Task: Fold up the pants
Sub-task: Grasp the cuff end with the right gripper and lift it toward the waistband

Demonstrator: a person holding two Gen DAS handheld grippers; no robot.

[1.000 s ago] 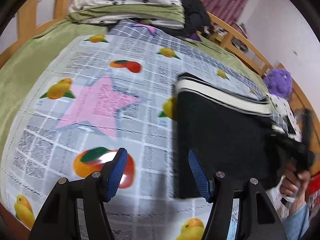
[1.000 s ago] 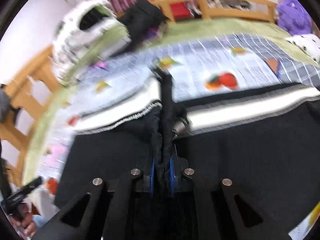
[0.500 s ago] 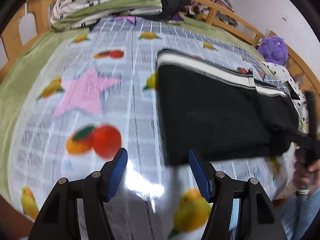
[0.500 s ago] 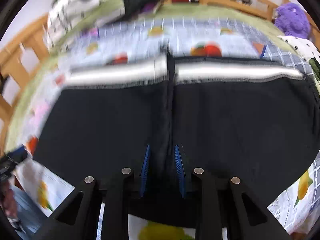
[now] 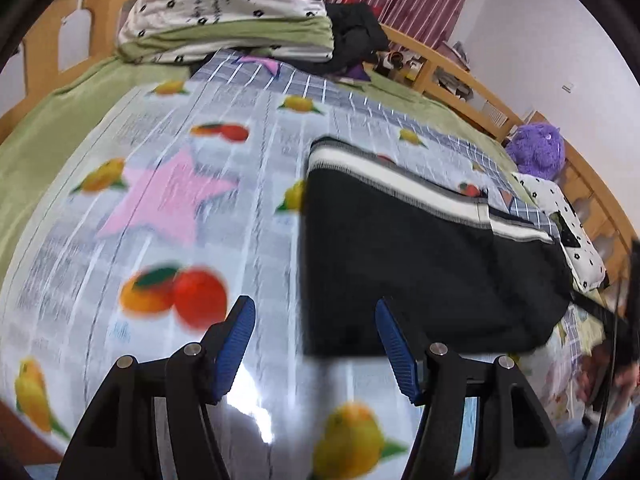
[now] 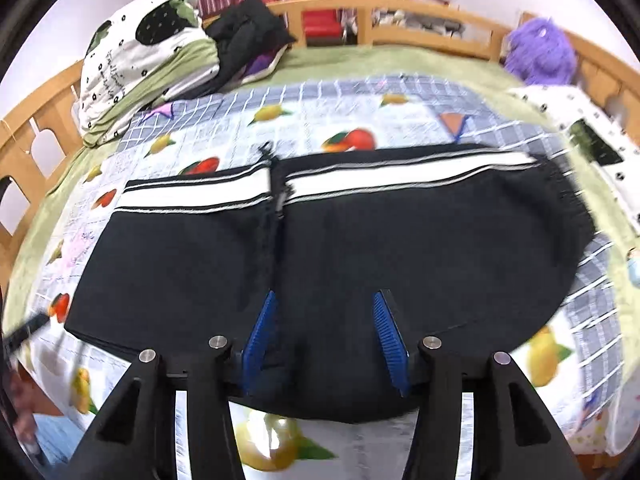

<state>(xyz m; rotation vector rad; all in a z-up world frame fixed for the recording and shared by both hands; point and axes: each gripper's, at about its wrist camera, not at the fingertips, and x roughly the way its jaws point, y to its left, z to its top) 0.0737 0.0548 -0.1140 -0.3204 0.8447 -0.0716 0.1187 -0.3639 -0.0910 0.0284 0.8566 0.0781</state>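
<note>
The black pants [image 6: 360, 256] lay flat on the fruit-print sheet [image 6: 408, 120] that covered the bed. They had a white stripe band [image 6: 400, 178] along their far edge, and a dark drawstring [image 6: 274, 208] ran down the middle toward the near side.

The right gripper [image 6: 324, 336] was wide apart, with nothing between its blue pads [image 6: 388, 336]. It hung over the near edge of the pants, with the drawstring line just left of its left pad.

The left gripper [image 5: 316, 344] was wide apart too and held nothing. It hung over the sheet at the near left corner of the pants [image 5: 420, 264]. Its right pad [image 5: 394, 344] was in front of the black cloth, but I could not tell if it touched. Its left pad was over the bare sheet [image 5: 240, 160], near a picture of an orange and a red fruit [image 5: 176, 296]. A pink star [image 5: 172, 196] was farther out on the left.

At the far left of the bed sat a pile of spotted bedding [image 6: 140, 64] with dark clothes [image 6: 248, 36] beside it. A purple fluffy toy [image 6: 540, 56] sat at the far right by the wooden rail [image 6: 420, 12].
</note>
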